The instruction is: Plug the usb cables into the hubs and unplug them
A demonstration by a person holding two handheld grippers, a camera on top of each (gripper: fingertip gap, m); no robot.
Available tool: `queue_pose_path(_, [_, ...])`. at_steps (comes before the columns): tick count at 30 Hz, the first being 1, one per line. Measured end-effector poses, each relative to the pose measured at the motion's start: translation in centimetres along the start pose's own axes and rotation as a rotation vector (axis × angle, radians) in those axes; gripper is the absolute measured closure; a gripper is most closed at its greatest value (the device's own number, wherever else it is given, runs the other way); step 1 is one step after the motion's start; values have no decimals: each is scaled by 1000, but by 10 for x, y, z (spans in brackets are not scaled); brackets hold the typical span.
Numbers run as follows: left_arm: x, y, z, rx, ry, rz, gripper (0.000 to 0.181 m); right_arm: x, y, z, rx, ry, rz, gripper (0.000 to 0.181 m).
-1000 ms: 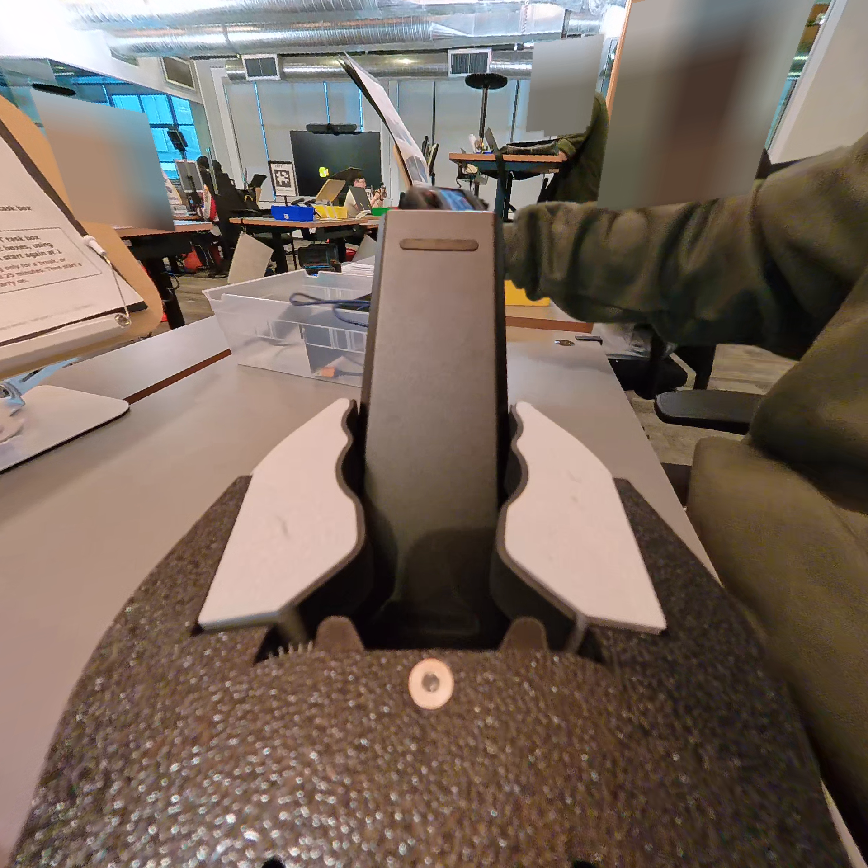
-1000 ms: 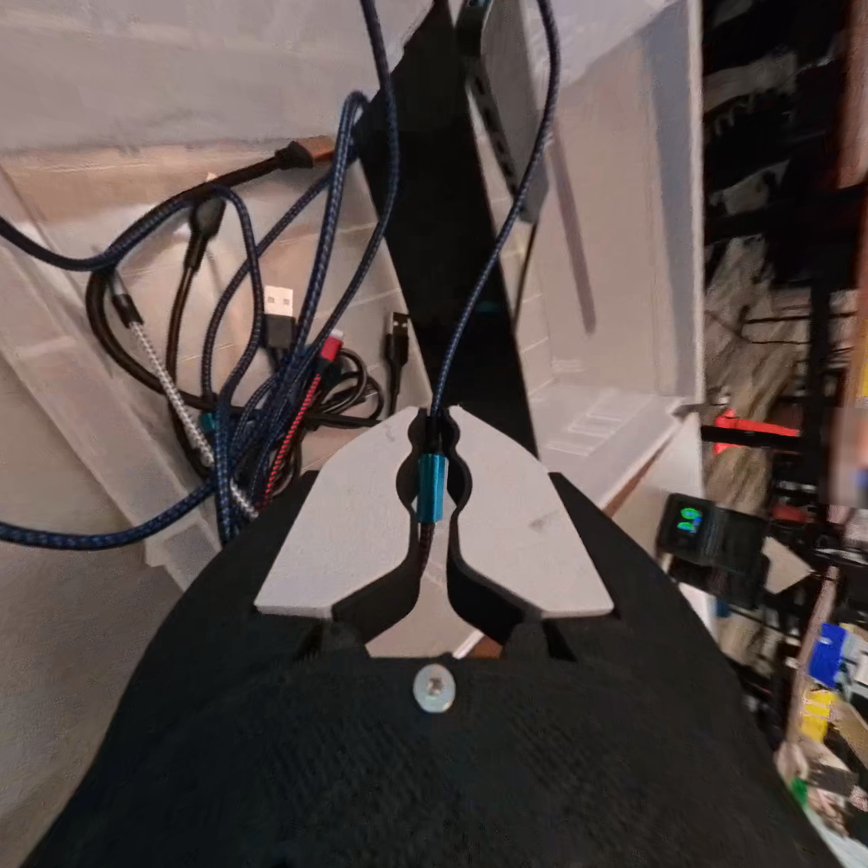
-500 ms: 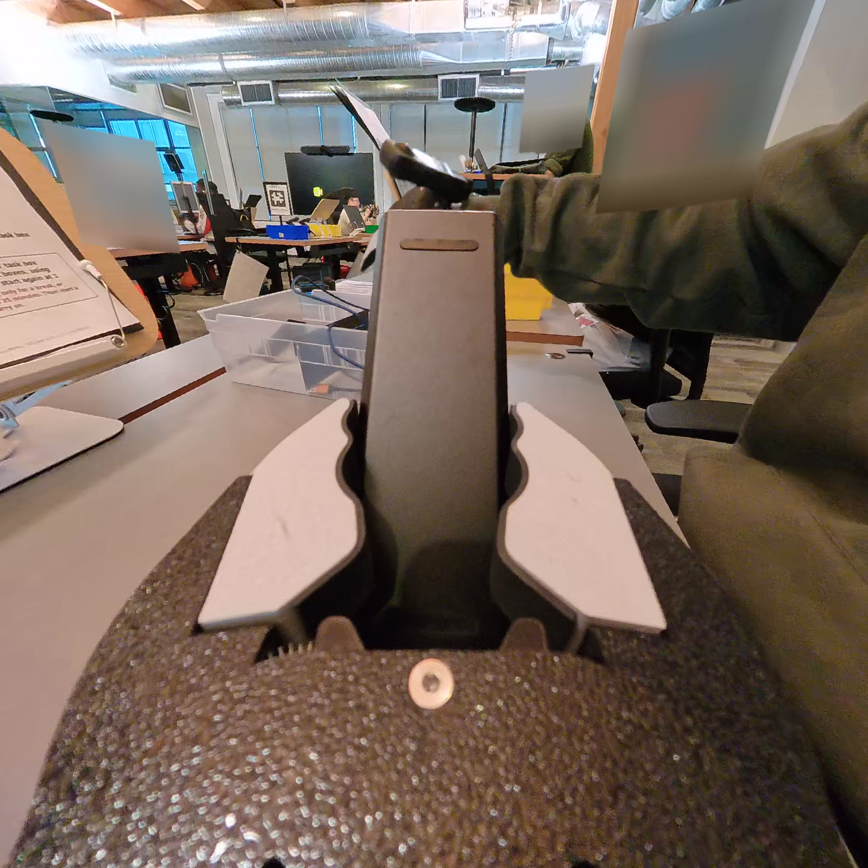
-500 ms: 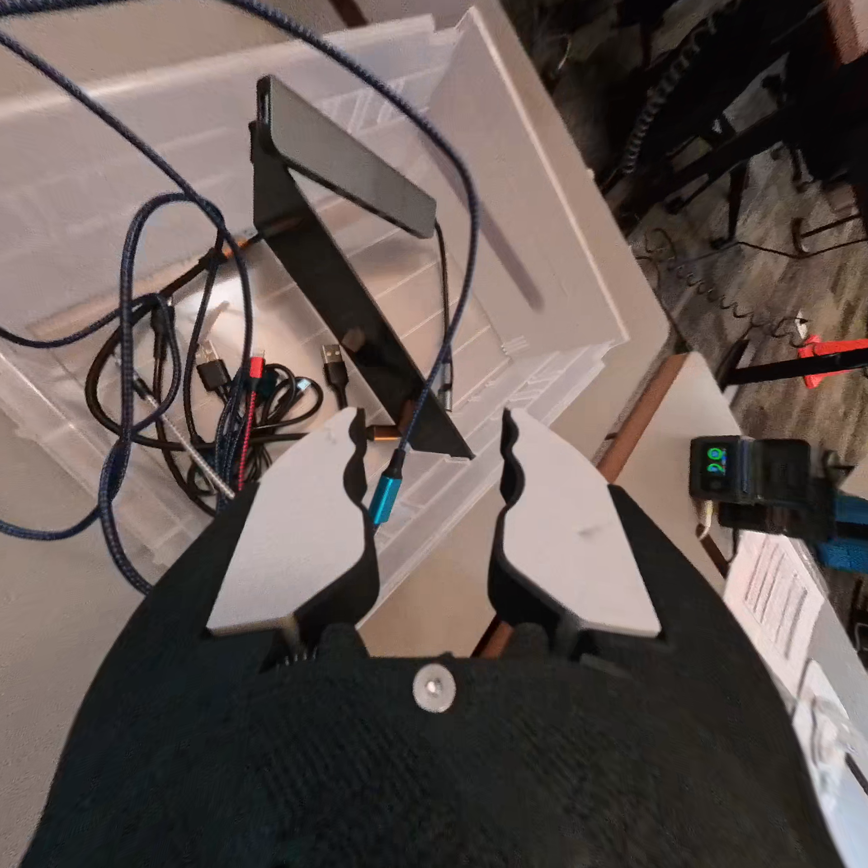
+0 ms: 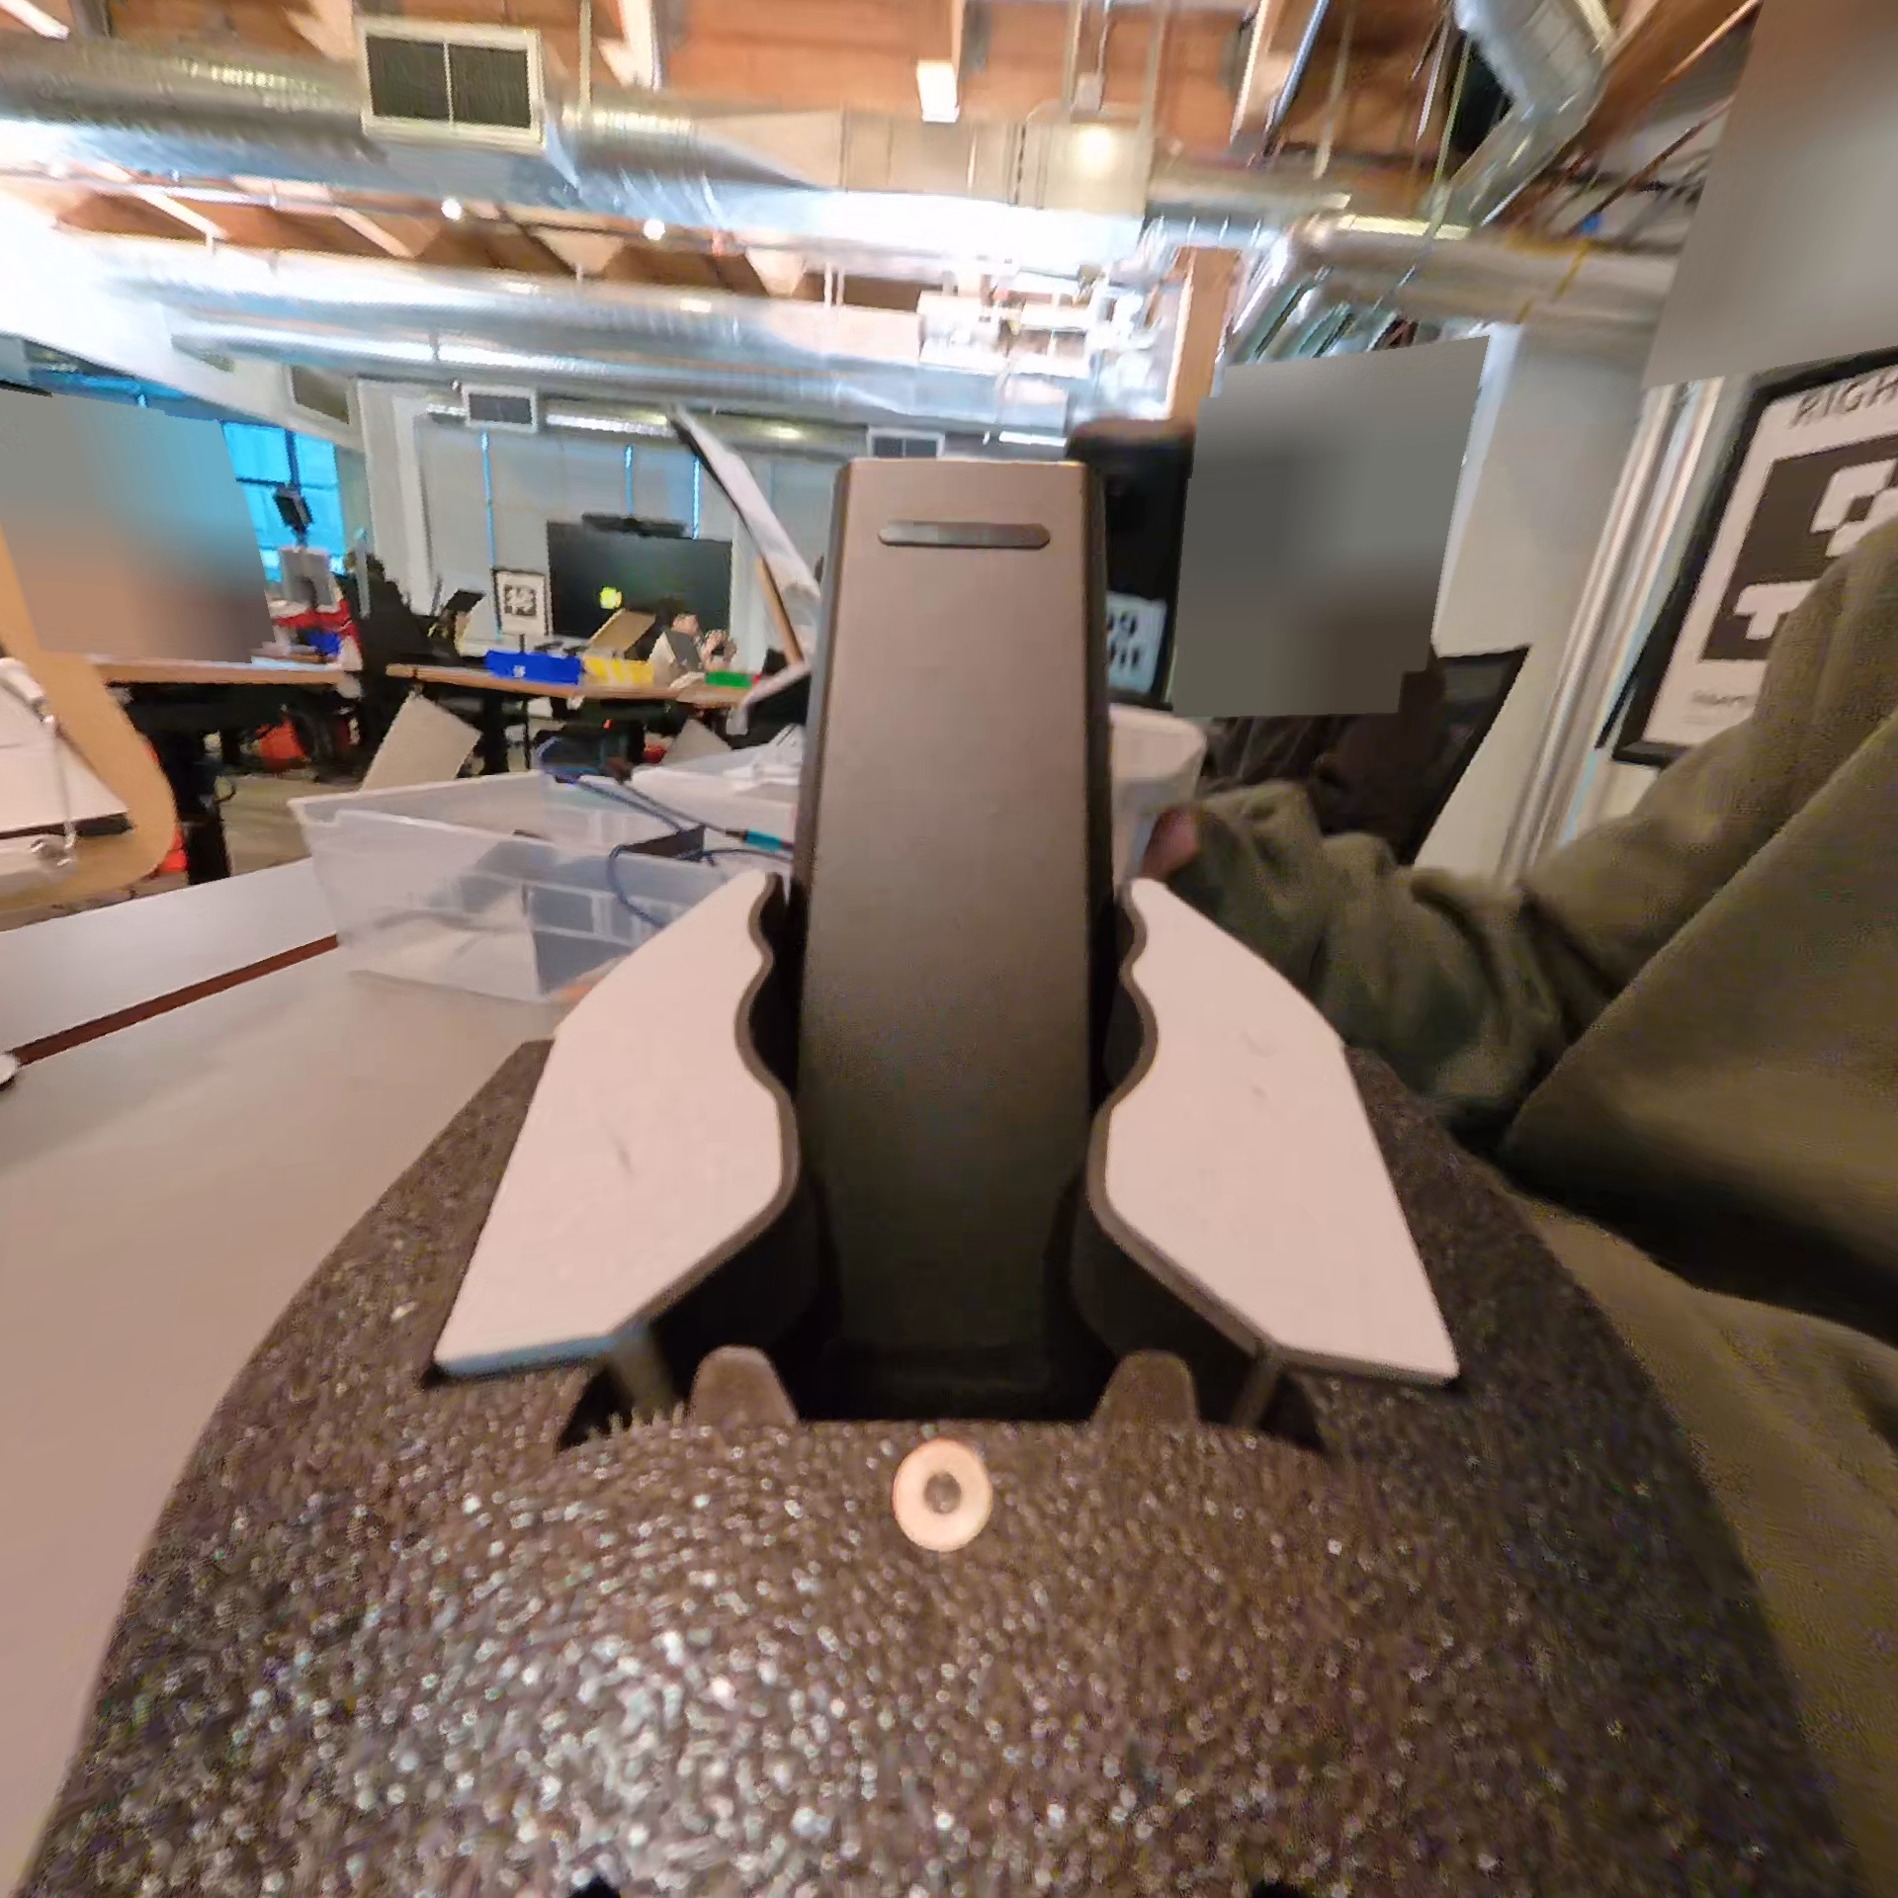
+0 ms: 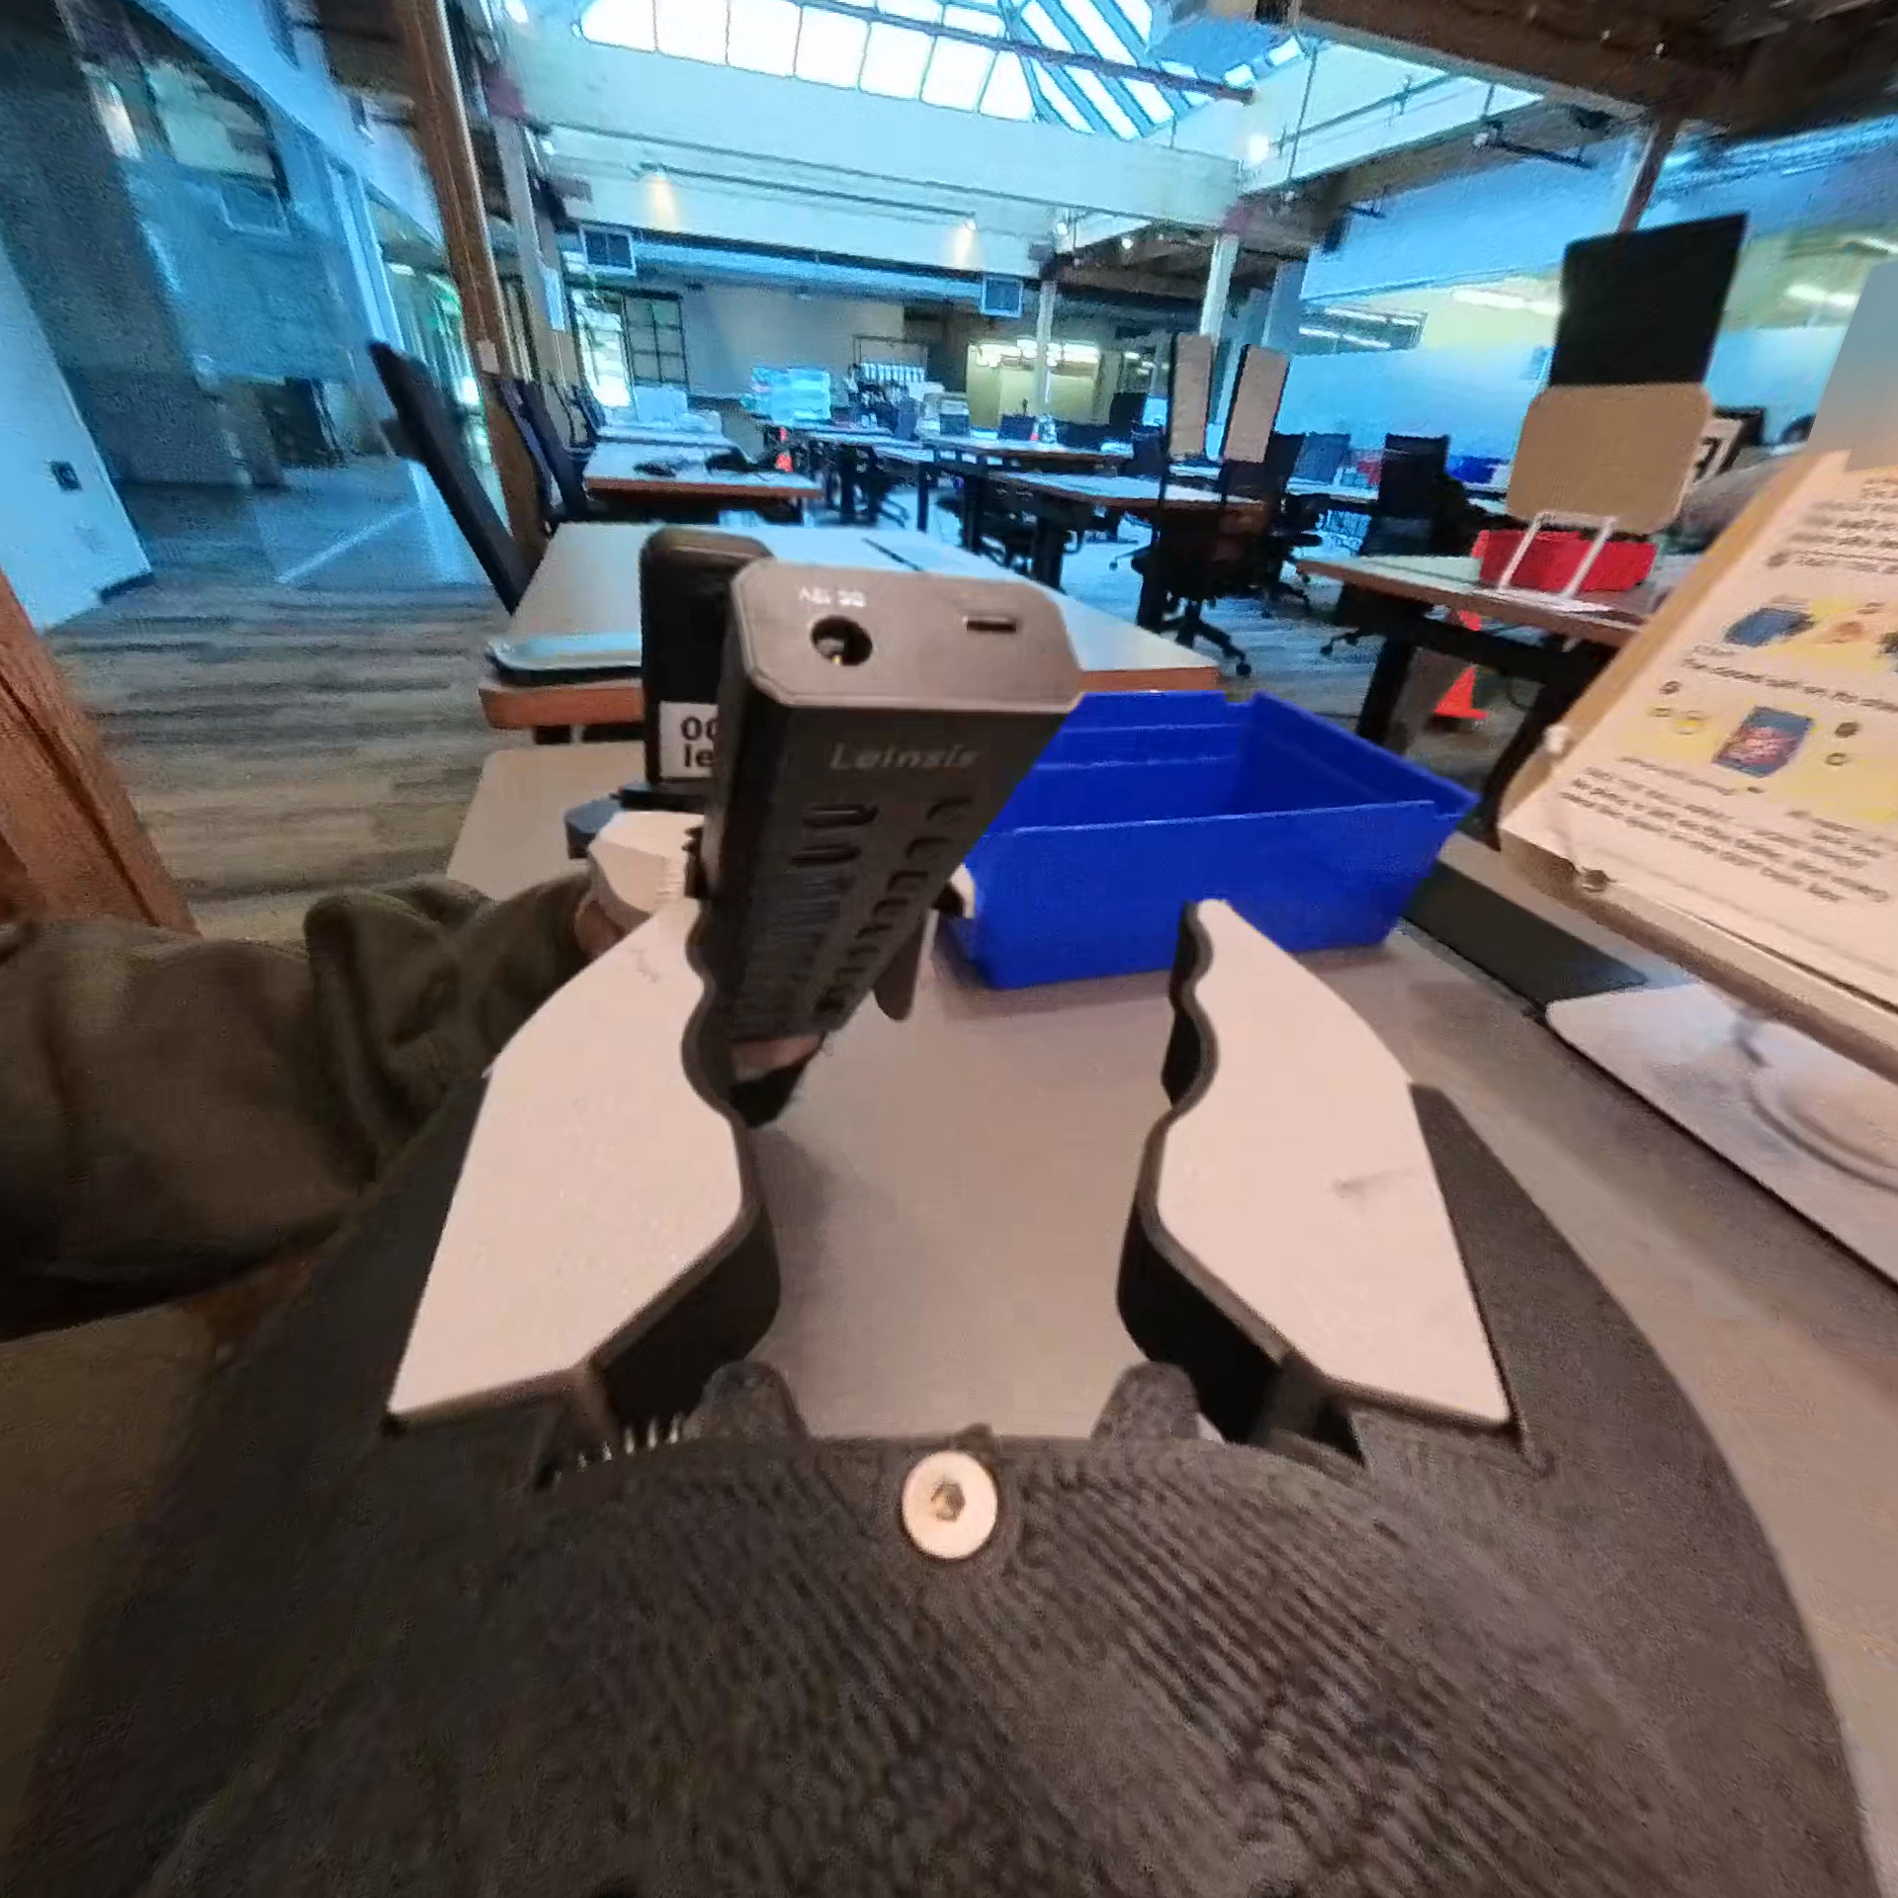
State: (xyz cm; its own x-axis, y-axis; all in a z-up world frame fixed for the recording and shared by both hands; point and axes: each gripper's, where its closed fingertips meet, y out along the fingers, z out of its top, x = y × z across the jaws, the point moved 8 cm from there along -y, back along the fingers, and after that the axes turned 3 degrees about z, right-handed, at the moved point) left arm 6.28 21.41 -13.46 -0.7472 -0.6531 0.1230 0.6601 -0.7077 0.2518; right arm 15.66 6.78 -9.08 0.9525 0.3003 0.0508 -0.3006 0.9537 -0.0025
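Observation:
My left gripper (image 5: 947,888) is shut on a dark grey USB hub (image 5: 950,822) and holds it upright above the grey desk (image 5: 205,1130). In the right wrist view the same hub (image 6: 873,801) stands tilted with its rows of ports facing me, and one of the left gripper's pale fingers (image 6: 637,868) shows beside it. My right gripper (image 6: 929,924) is open and empty, close in front of the hub. A blue braided USB cable (image 5: 657,822) hangs over the clear plastic bin (image 5: 442,873) behind the hub on the left.
A blue bin (image 6: 1181,822) stands on the desk beyond the hub. A tilted document stand (image 6: 1746,770) is at the right. An olive sleeve (image 5: 1541,976) reaches in at the right of the left wrist view. The desk's edge lies beyond.
My right gripper opened and let go of the blue-tipped cable over the clear bin, then swung round to face the hub. My left gripper tilted upward, still holding the hub.

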Motion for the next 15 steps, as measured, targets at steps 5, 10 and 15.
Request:
queue_pose_path(5, [3, 4, -2, 11, 8, -26, 123, -14, 24, -7, 130, 7, 51, 115])
queue_pose_path(10, [2, 4, -8, 22, -47, -81, 123, -17, 26, -9, 137, -19, 70, 119])
queue_pose_path(15, [3, 5, -14, -8, -78, -134, 122, -20, 33, -7, 125, -25, 109, 120])
